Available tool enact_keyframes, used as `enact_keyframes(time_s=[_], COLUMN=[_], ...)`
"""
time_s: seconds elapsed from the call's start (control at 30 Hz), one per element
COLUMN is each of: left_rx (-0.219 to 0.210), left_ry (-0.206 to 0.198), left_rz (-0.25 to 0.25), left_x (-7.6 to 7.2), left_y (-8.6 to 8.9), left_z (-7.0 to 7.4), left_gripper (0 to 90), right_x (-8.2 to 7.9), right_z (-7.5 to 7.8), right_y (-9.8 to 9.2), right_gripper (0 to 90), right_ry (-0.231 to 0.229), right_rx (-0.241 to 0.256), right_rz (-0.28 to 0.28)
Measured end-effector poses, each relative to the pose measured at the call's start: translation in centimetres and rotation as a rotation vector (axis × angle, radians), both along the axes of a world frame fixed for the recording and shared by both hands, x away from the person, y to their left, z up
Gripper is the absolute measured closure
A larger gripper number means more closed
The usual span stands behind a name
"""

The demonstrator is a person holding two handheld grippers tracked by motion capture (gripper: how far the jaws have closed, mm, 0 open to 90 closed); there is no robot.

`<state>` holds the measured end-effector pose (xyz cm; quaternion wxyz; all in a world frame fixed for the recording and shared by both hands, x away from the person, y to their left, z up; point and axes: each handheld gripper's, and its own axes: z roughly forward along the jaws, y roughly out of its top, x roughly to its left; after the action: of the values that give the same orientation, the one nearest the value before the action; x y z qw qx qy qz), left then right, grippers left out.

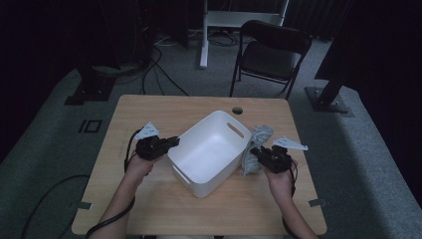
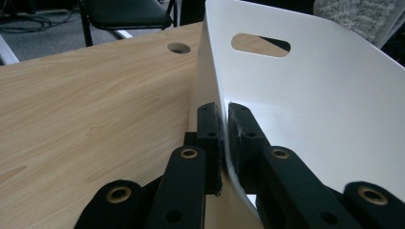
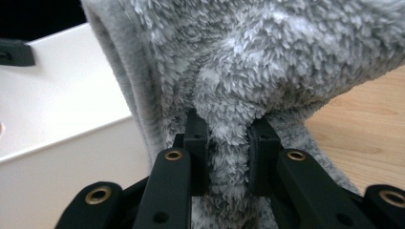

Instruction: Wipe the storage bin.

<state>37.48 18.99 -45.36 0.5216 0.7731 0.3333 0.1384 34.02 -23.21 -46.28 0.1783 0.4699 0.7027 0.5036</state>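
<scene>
High view first: we see our left gripper (image 1: 171,141) at the near-left wall of the white plastic bin (image 1: 209,149), and our right gripper (image 1: 256,151) just off the bin's opposite wall, with the grey fleece cloth (image 1: 258,142) bunched ahead of it; the bin sits slantwise on the wooden table (image 1: 149,199) between the two grippers, its inside bare, one slot handle showing in the far wall and another in the near one; a round cable hole (image 1: 237,110) lies in the tabletop beyond the bin, well ahead of both grippers; a black folding chair (image 1: 268,55) stands on the floor past the table's far edge.

Left gripper view: our left gripper (image 2: 223,125) is pinched on the rim of the bin (image 2: 310,105), one jaw outside the wall and one inside, the thin white wall running up between them; the slot handle (image 2: 260,45) is ahead and to the right of the jaws, the table (image 2: 86,105) spreads to their left, and the cable hole (image 2: 179,47) sits ahead and slightly left; a patch of the cloth (image 2: 363,16) shows far ahead at upper right, beyond the bin's far wall.

Right gripper view: our right gripper (image 3: 227,138) is clamped on a fold of the cloth (image 3: 248,62), the fleece squeezed between the jaws and billowing above and ahead of them; the bin (image 3: 62,129) lies to the left of the jaws, the cloth hanging just beside its wall, and bare table (image 3: 367,129) shows to their right.
</scene>
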Motion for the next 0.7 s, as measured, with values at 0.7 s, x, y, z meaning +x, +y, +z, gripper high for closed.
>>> enact_keyframes(time_s=[0.7], left_rx=[0.053], left_ry=[-0.031], left_rz=[0.01], left_x=[0.1], left_y=[-1.1], left_z=[-0.1], left_gripper=[85.1], right_x=[1.0], right_z=[-2.9], right_y=[0.3], right_gripper=[74.9], right_ry=[0.103], right_rx=[-0.023], right_rz=[-0.031])
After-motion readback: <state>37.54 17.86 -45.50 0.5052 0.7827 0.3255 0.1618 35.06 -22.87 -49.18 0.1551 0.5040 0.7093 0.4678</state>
